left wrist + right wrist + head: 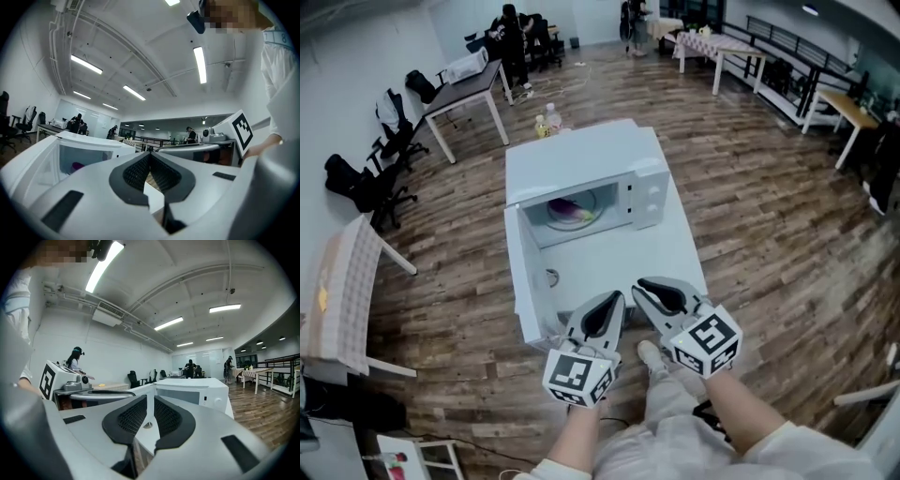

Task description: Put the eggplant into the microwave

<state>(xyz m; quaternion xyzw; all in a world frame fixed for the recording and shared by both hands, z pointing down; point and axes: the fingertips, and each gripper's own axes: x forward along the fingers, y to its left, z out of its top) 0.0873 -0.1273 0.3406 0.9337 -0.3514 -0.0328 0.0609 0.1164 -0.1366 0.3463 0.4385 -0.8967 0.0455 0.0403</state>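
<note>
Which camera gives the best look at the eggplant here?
The head view: it looks down into the open microwave, where the purple eggplant lies in plain sight. The left gripper view shows it only as a small purple patch inside. The right gripper view sees the microwave's control side; the eggplant is hidden.

Open-plan office, desks (473, 80), swivel chairs (394, 131), wood floor (769, 234), ceiling strip lights (200, 63)
</note>
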